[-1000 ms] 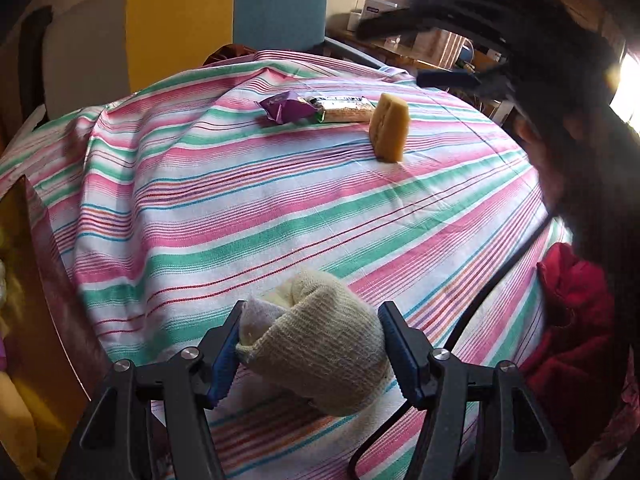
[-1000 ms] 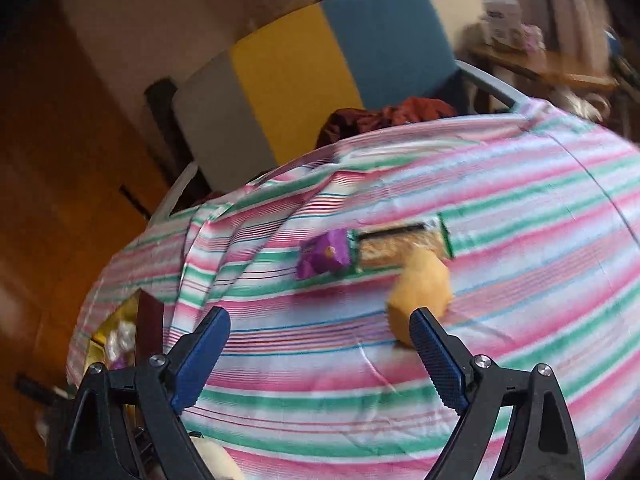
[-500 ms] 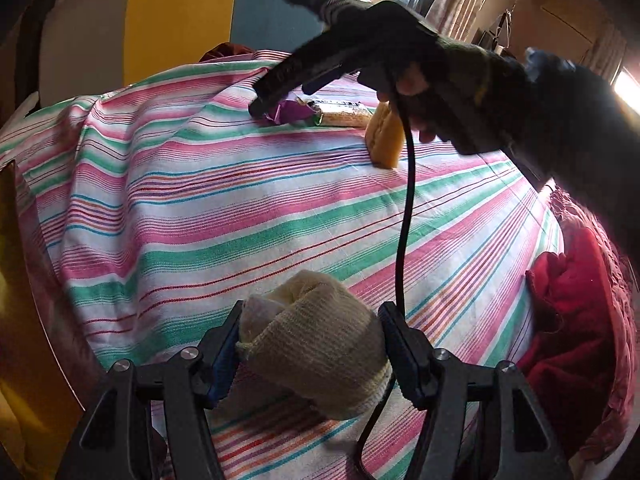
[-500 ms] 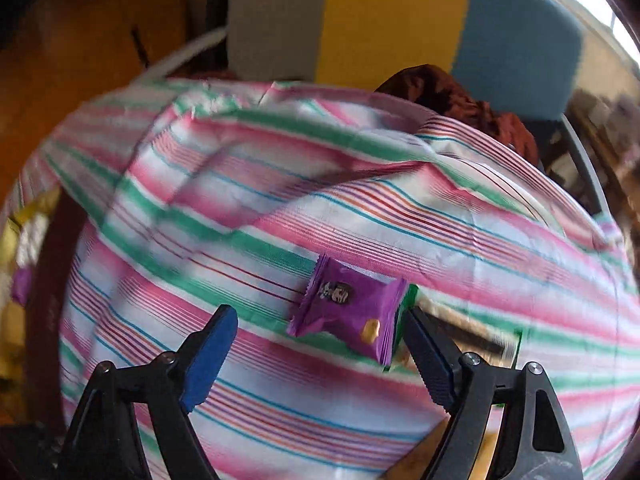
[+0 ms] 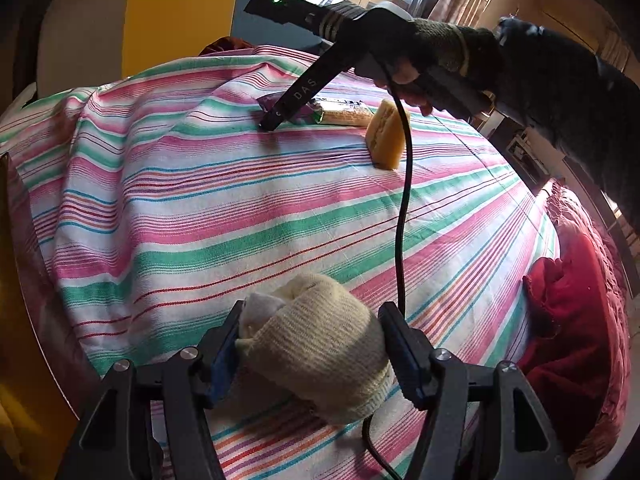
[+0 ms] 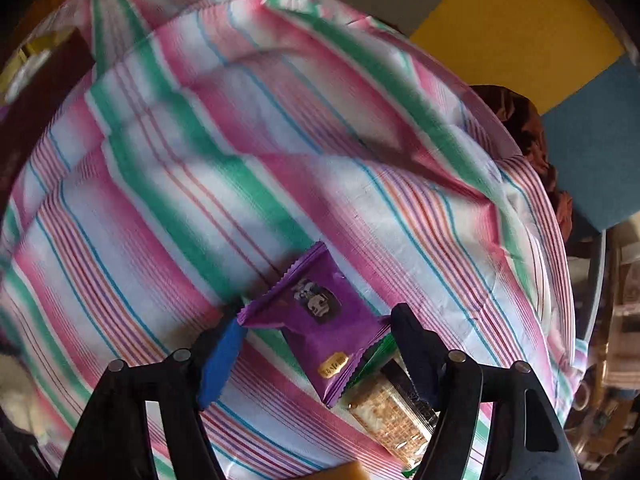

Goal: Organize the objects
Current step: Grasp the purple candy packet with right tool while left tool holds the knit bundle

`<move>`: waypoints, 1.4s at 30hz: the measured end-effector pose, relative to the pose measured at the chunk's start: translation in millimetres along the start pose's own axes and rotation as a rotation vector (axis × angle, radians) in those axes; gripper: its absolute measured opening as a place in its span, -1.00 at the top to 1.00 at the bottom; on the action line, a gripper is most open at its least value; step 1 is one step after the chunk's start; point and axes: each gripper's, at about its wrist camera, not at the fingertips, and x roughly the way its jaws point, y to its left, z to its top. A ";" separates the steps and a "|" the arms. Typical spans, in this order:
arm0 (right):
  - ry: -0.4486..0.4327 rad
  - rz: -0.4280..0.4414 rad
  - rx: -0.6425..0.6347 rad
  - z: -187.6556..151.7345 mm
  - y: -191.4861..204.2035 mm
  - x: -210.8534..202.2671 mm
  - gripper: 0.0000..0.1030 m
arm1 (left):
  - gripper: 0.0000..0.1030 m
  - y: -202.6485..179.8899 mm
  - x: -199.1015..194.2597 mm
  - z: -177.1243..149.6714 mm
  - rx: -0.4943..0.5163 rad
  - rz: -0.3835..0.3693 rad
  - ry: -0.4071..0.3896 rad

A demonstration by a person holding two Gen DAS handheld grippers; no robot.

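Table covered by a striped cloth (image 5: pixel 192 208). Left tool (image 5: pixel 310 344) is clamped on a cream knitted sock (image 5: pixel 320 348) at the near edge. Right tool (image 6: pixel 316 344) stands spread, straddling a purple snack packet (image 6: pixel 320 320) lying beside a wrapped cracker bar (image 6: pixel 394 416) and a yellow sponge (image 5: pixel 386 136).

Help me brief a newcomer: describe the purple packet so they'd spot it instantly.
On the striped cloth, look between the right gripper's open fingers. The purple packet lies there, overlapping a clear-wrapped bar; it is the only purple item.
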 end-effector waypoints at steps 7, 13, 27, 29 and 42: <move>-0.036 0.072 0.126 -33.3 12.9 -20.4 -0.23 | -0.28 -0.9 -2.8 -1.7 -0.004 0.005 -0.010; -0.094 0.086 0.247 -74.4 39.5 -41.4 -0.22 | -0.28 -6.0 -10.4 -6.0 -0.007 0.016 -0.021; -0.288 0.168 0.603 -151.8 84.4 -64.0 -0.23 | -0.27 -28.7 -47.8 -15.7 0.039 0.057 -0.092; -0.295 0.154 0.592 -150.6 91.0 -64.7 -0.23 | -0.27 -28.4 -54.0 -16.7 0.038 0.068 -0.106; -0.313 0.103 0.554 -132.7 96.4 -52.7 -0.24 | -0.27 -30.3 -91.5 -24.3 0.048 0.145 -0.173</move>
